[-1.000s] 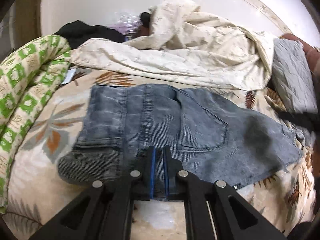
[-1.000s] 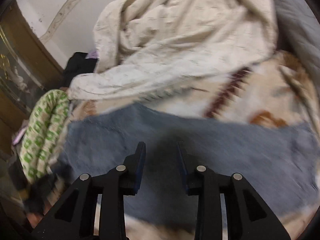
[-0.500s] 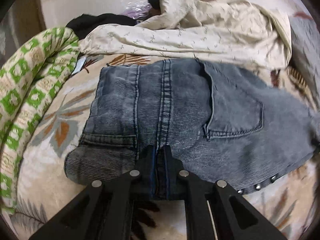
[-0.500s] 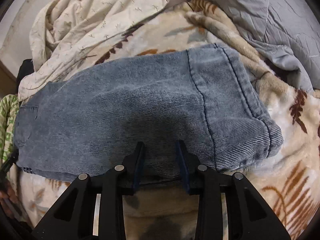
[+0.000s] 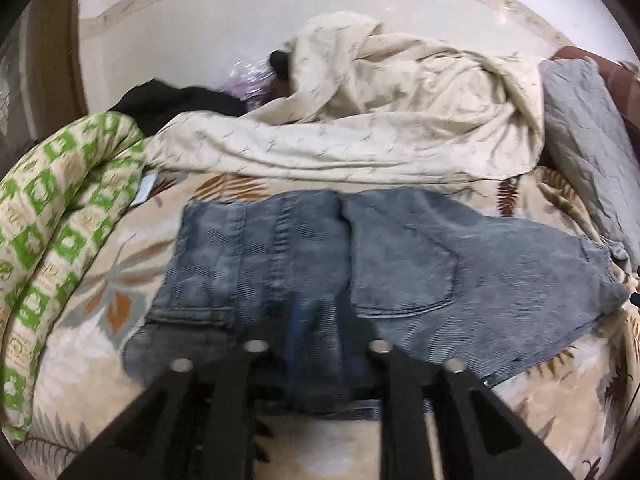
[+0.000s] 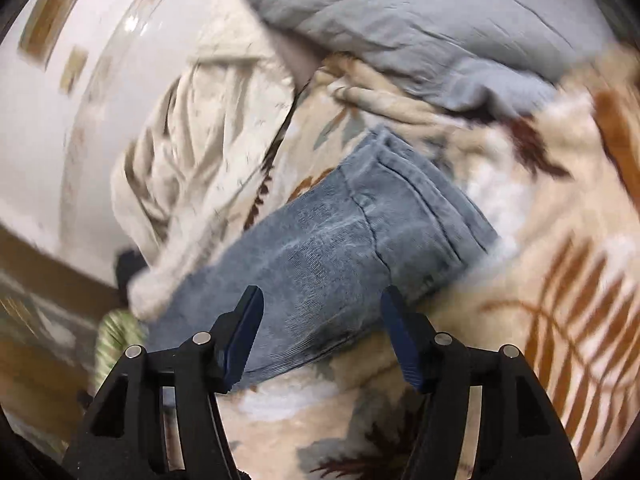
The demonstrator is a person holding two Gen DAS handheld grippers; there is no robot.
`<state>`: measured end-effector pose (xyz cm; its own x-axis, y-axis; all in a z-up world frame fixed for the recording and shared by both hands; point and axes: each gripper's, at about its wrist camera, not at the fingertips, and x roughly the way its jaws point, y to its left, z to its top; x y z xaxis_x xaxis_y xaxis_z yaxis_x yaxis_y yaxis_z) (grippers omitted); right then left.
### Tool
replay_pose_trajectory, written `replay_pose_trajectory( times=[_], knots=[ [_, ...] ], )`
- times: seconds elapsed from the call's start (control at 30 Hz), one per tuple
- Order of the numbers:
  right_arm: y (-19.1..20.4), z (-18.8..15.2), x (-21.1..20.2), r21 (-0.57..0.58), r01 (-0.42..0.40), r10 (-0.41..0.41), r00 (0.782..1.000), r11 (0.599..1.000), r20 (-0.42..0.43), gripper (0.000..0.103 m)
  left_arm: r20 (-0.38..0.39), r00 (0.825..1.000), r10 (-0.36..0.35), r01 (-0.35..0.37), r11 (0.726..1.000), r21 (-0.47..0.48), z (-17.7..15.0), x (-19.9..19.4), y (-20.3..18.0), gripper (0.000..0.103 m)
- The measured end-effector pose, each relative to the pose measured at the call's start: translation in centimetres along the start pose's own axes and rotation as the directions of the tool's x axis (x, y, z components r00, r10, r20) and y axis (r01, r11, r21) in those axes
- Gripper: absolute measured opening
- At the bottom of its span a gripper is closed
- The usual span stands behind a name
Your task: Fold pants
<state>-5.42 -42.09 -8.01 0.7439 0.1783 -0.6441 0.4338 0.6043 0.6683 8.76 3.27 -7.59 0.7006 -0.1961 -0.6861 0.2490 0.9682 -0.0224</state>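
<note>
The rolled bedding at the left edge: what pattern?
Green squares on cream, on the rolled bedding; the left wrist view shows it best.

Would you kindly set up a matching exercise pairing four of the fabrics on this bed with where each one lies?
Things:
1. jeans
2. green checked quilt
3. cream sheet
4. grey pillow

Places, as the left wrist view shows them:
A. bunched up behind the jeans
B. far right edge of the bed
C. rolled along the left edge
D. flat on the leaf-patterned blanket, nearest the camera

Pairs: 1-D, 2-C, 3-A, 4-B
</note>
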Motion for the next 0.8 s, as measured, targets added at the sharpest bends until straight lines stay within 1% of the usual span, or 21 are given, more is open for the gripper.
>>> replay_pose_trajectory(
  times=[0.03,0.07,0.1,0.13,0.17,0.2,0.23,0.33,0.43,0.53,0.63,0.7,0.77,0.8],
  knots=[
    [-0.9,-0.3,-0.4,0.057,-0.011,0.010,1.000,0.998,0.014,0.061,0.011,1.000,-0.015,0.015,1.000,0.011,0.0,-0.1,-0.5,0.036],
    [-1.4,-0.4,-0.7,0.084,-0.016,0.014,1.000,0.996,0.024,0.061,0.022,0.999,-0.030,0.029,0.999,0.023,-0.1,-0.1,-1.1,0.039],
    [-2.1,-0.7,-0.8,0.113,-0.025,0.021,0.999,0.993,0.031,0.061,0.026,0.999,-0.044,0.044,0.998,0.034,-0.1,-0.2,-1.5,0.044],
    [-2.5,-0.6,-0.7,0.135,-0.028,0.024,0.999,0.991,0.031,0.061,0.026,0.997,-0.071,0.070,0.997,0.046,-0.2,-0.2,-2.1,0.053],
    [-2.7,-0.6,-0.7,0.146,-0.026,0.022,0.999,0.989,0.029,0.061,0.024,0.995,-0.096,0.094,0.994,0.058,-0.3,-0.3,-2.5,0.058],
    [-3.1,-0.7,-0.5,0.161,-0.026,0.022,0.999,0.987,0.024,0.061,0.026,0.994,-0.108,0.106,0.992,0.072,-0.5,-0.4,-3.0,0.067],
    [-3.5,-0.5,-0.6,0.167,-0.031,0.028,0.999,0.985,0.023,0.061,0.033,0.993,-0.114,0.110,0.989,0.096,-0.7,-0.6,-3.6,0.070],
    [-4.6,-0.6,-0.1,0.195,-0.028,0.026,1.000,0.980,0.014,0.061,0.051,0.991,-0.126,0.117,0.980,0.160,-1.2,-0.9,-5.2,0.072],
    [-5.5,-0.2,-0.2,0.228,-0.047,0.037,0.998,0.973,0.048,0.061,0.069,0.985,-0.156,0.139,0.968,0.207,-1.5,-1.4,-6.3,0.073],
    [-6.7,0.1,-0.2,0.275,-0.054,0.037,0.997,0.960,0.066,0.061,0.076,0.976,-0.205,0.186,0.961,0.205,-1.6,-2.0,-6.6,0.073],
    [-8.1,0.2,0.5,0.341,-0.097,0.086,0.995,0.935,0.047,0.062,0.068,0.969,-0.238,0.220,0.954,0.204,-2.0,-2.0,-6.8,0.073],
    [-8.2,0.3,0.3,0.344,-0.103,0.087,0.994,0.933,0.061,0.062,0.061,0.970,-0.234,0.216,0.953,0.214,-2.2,-1.6,-7.3,0.073],
    [-7.7,0.7,-0.1,0.315,-0.119,0.093,0.991,0.942,0.094,0.062,0.045,0.973,-0.228,0.213,0.953,0.216,-2.4,-1.1,-7.7,0.073],
    [-7.4,1.1,-0.5,0.292,-0.141,0.109,0.986,0.946,0.123,0.062,0.040,0.973,-0.227,0.214,0.954,0.211,-2.6,-1.0,-7.8,0.073]
  ],
)
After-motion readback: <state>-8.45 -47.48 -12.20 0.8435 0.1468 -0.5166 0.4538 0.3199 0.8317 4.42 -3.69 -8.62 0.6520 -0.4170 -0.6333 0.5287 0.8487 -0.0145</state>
